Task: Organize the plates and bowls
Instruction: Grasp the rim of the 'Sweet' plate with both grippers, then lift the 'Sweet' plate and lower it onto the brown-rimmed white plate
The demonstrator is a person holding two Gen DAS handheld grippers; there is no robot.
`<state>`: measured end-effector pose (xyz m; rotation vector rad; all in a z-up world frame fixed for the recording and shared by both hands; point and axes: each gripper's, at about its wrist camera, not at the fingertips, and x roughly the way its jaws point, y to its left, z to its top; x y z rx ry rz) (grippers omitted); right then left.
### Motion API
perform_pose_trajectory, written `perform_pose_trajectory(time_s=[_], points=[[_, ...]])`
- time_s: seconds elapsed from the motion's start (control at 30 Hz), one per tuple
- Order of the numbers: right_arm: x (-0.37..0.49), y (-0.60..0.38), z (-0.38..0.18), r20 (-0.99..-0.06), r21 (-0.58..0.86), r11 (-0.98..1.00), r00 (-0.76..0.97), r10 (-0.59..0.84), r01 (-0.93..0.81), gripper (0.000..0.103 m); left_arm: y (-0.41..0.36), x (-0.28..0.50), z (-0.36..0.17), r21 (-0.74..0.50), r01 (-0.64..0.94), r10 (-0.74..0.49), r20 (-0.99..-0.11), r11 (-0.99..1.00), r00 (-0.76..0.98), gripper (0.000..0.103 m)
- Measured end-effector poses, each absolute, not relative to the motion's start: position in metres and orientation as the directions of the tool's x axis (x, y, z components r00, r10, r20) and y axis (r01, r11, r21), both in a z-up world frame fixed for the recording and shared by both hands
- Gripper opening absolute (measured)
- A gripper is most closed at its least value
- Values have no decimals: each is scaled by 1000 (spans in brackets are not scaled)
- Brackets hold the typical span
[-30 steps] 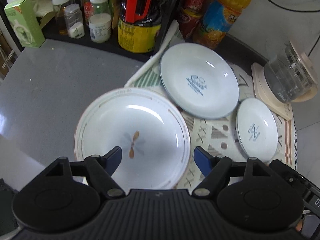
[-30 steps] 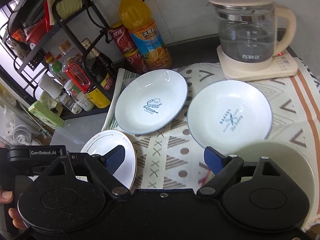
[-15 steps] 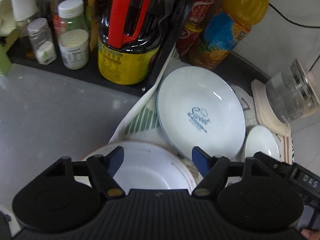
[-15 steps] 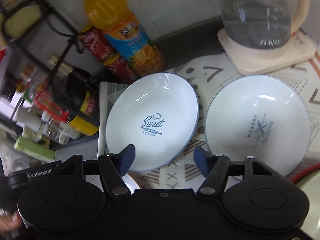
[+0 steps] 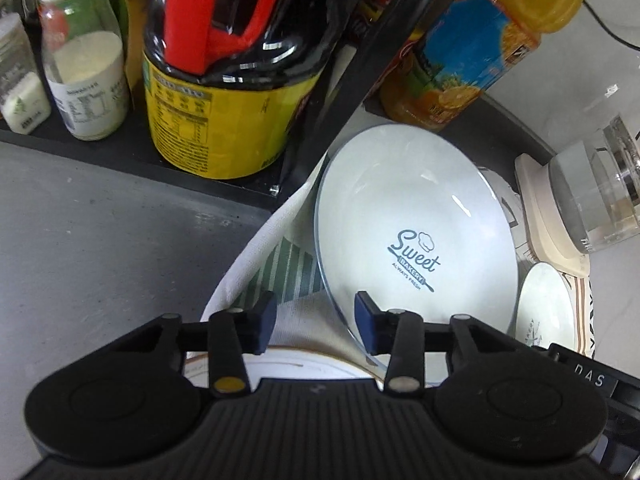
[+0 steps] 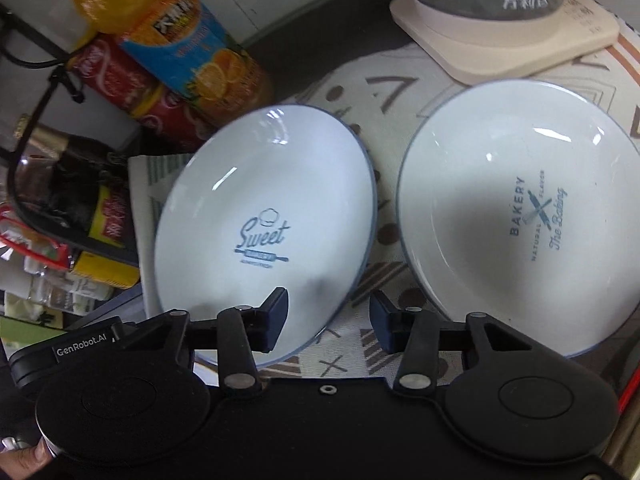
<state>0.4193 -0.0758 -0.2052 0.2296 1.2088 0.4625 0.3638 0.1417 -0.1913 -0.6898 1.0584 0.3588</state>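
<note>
A white "Sweet Bakery" plate (image 5: 416, 236) with a blue rim lies on the patterned mat; it also shows in the right wrist view (image 6: 264, 236). My left gripper (image 5: 316, 324) is open, its jaws straddling the plate's near-left rim. My right gripper (image 6: 328, 320) is open, straddling the same plate's near-right rim. A second white "Bakery" plate (image 6: 520, 216) lies to the right, small in the left wrist view (image 5: 546, 312). A gold-rimmed plate (image 5: 280, 364) lies under my left gripper, mostly hidden.
A black rack (image 5: 328, 92) holds a soy sauce bottle (image 5: 232, 80) and spice jars (image 5: 84, 60). An orange drink bottle (image 6: 180, 40) and red cans (image 6: 128, 84) stand behind the plates. A glass kettle on a cream base (image 6: 504, 28) stands at the back right.
Both grippers have moved forward and down onto the "Sweet Bakery" plate's near rim. Their jaws have narrowed from wide open. The gold-rimmed plate has slid under the left gripper's view.
</note>
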Motion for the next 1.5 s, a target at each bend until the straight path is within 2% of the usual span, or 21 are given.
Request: perform_pose_trajectory(time_s=[0.13,0.4,0.47,0.6,0.8,0.93,1.5], points=[[425,-75,-218,-847,421,889,273,456,-179,35,142,370,-200,-356,-570,-65,-882,741,466,36],[436,-70,-227,-841,404,897,314,441,-178,30,139,381,-207,-354,-574,-55,-880,739,472,27],[437,-66,-228,-840,388,901,328,432,-193,21,137,384,-207,-356,-574,-52,-877,737,478,25],[437,-70,-230,-836,386,901,339,432,-196,18,134,386,-208,-365,-581,-52,-874,728,483,16],[431,-77,-214,-808,420,883,357,469,-209,11,137,384,-200,-392,-557,-78,-861,732,503,14],[424,-75,-203,-797,398,873,364,481,-282,12,138,375,-188,-402,-544,-72,-847,737,527,14],[372,-106,-183,-757,414,834,370,538,-365,13,109,314,-156,-394,-582,-23,-840,712,542,12]])
